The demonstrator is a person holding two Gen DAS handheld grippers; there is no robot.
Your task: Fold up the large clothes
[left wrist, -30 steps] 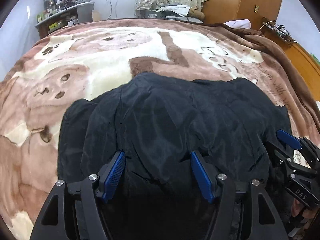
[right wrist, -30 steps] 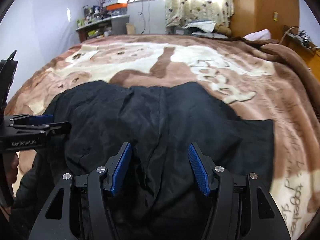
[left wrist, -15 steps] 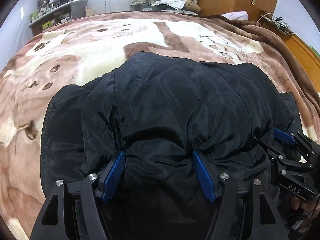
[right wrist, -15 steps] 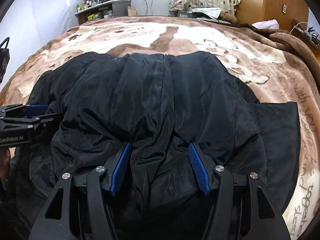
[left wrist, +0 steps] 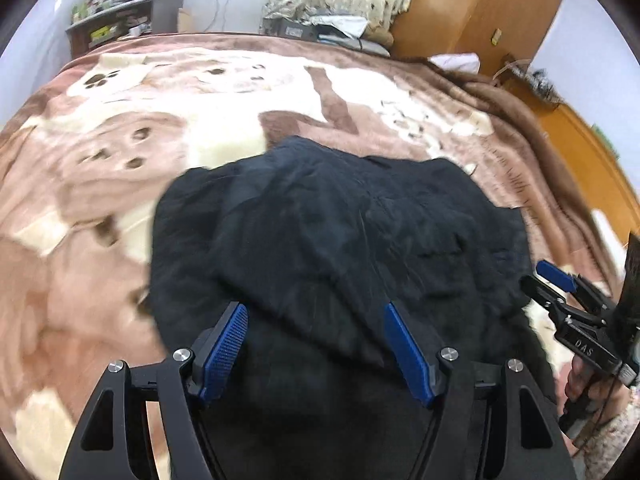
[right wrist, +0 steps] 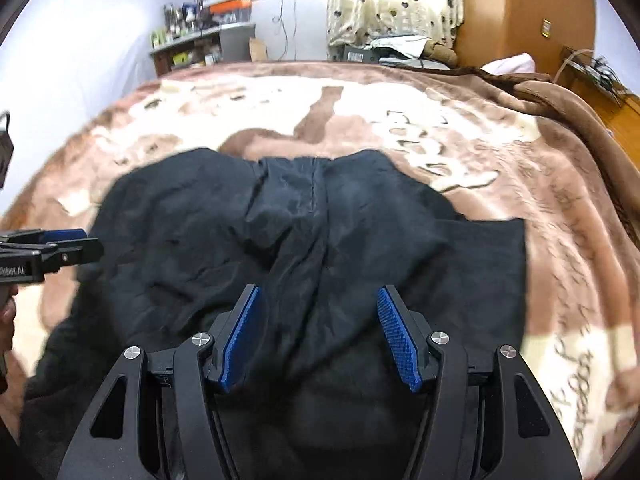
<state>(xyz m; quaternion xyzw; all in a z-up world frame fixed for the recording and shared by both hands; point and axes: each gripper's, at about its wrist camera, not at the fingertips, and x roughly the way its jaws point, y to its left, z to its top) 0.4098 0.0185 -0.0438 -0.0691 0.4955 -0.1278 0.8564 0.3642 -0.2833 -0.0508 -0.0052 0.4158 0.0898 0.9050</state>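
Both tongs, left gripper (left wrist: 316, 344) & right gripper (right wrist: 320, 332), stand spread w/ nothing pinched above the black jacket (right wrist: 312, 232) near the blanket's (right wrist: 440, 120) front edge; fold seems mid-way, next needs a fresh hem grab.

On the right tool (left wrist: 560, 280), seen from your left wrist camera, you can read "DAS" in white. The brown blanket (right wrist: 520, 152) carries cursive script along its right side; "together" is legible there, the other words are too blurred.

A home bedroom: a bed under a plush brown blanket (left wrist: 208, 92), curtained window (right wrist: 392, 4), wooden wardrobe (left wrist: 476, 12), cluttered shelf (right wrist: 192, 44).
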